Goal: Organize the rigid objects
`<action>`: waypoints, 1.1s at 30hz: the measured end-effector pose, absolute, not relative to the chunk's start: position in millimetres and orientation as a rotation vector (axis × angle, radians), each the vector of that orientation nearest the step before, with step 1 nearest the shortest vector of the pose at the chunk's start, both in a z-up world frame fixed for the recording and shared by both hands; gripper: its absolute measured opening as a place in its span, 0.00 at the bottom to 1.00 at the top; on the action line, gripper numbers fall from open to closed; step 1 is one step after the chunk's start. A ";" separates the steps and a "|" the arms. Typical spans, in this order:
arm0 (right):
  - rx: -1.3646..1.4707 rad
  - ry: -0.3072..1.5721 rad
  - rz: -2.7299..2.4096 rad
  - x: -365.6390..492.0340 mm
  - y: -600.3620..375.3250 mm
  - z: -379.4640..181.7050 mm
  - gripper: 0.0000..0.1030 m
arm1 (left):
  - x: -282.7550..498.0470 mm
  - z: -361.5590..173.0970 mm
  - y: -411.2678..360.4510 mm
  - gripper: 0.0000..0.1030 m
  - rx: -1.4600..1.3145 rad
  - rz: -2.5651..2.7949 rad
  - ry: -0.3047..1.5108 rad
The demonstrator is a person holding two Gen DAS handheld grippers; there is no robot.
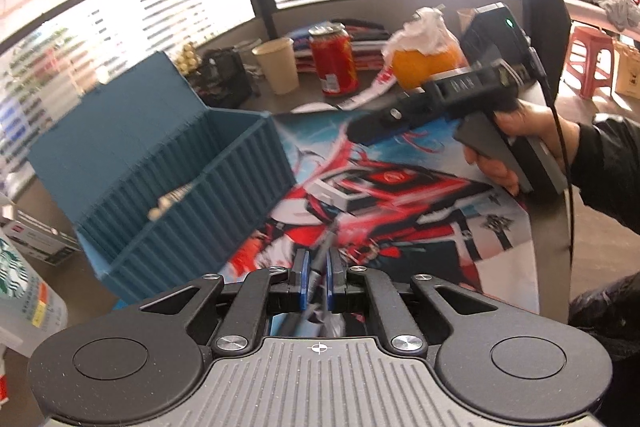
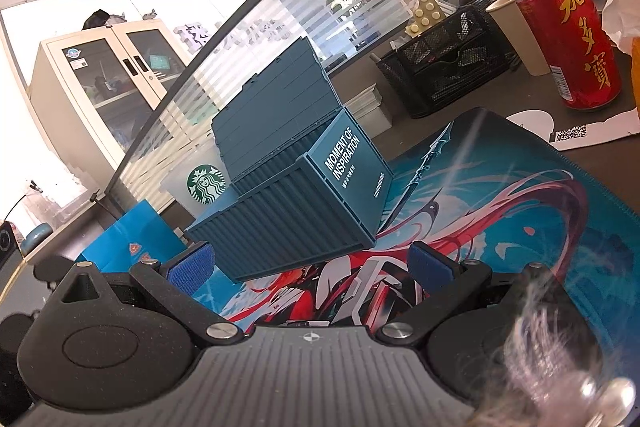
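Pen: a thin grey pen (image 1: 323, 267) stands between the two blue pads of the left gripper (image 1: 317, 281); its tip points forward over the mat, its back end runs under the gripper body. It is blurred.
Left gripper: the pads are close together and clamped on the pen, one on each side.
Box: a blue ribbed box (image 1: 192, 187) with its lid up lies on the mat, ahead and to the left of the left gripper, apart from the pen. Some small pale things lie inside; I cannot tell what they are.
Right gripper: in the right wrist view its fingers (image 2: 310, 265) are wide apart and hold nothing; the box (image 2: 296, 199) is just in front, between them but not touching the pads.
Mat: a printed mat (image 1: 420, 211) in red, white and blue covers the desk.
Behind: a red can (image 1: 333, 61), a paper cup (image 1: 278, 65) and a black mesh basket (image 2: 444, 67) stand beyond the mat.
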State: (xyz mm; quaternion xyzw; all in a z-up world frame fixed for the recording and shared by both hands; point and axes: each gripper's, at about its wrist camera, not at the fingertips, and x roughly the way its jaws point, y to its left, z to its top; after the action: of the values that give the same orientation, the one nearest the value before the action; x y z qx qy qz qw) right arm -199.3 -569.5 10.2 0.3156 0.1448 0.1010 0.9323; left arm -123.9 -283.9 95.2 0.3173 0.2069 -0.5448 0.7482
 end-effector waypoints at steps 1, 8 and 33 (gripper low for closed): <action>0.646 0.296 0.207 -199.6 -569.2 10.3 1.00 | -122.1 98.4 -283.9 0.06 0.687 -1.187 0.448; 0.646 0.294 0.214 -200.0 -568.5 10.7 1.00 | -113.2 111.1 -285.0 0.06 0.673 -1.165 0.433; 0.648 0.294 0.214 -200.5 -568.6 12.8 1.00 | -111.2 21.6 -278.7 0.78 0.548 -1.199 0.673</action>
State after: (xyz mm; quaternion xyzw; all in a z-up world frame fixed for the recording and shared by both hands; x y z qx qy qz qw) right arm -200.5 -568.6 12.8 0.3165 0.1437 0.1047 0.9318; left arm -111.2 -278.7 21.6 0.2495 0.3068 -0.5461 0.7385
